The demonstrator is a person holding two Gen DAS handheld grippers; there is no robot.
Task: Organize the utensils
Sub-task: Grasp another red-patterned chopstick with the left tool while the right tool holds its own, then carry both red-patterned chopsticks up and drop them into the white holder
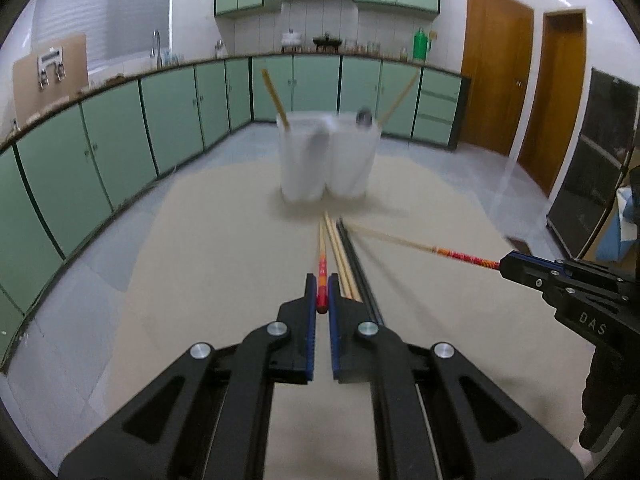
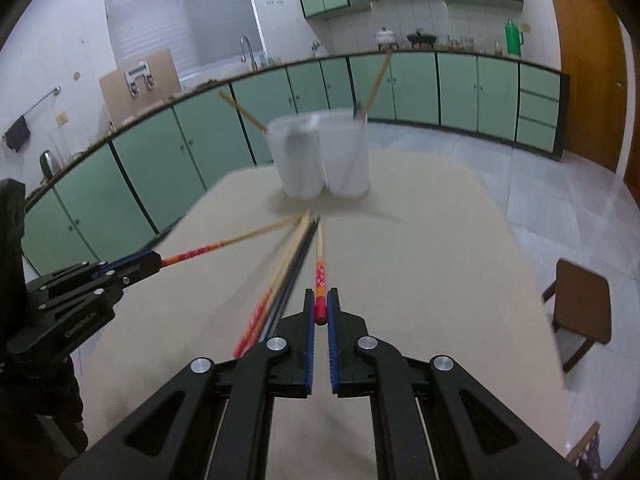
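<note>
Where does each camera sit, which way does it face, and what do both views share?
Left wrist: on the left hand-held gripper, facing forward over the beige table; its fingers clamp a red-ended wooden chopstick; the right hand-held gripper shows at the picture's right.
Right wrist: on the right hand-held gripper, facing likewise, clamping its own chopstick; the left one shows at the picture's left.
Shared: two white translucent cups, loose chopsticks, green cabinets.

Chopsticks point(image 1: 322, 272): pale wood, glossy red-orange lacquered ends. Holder cups point(image 1: 326, 156): frosted translucent plastic, probably; blurred. Table point(image 1: 208, 264): matt beige surface. Gripper pads point(image 1: 311, 320): ribbed blue; linkage matt black, metal rivets.
</note>
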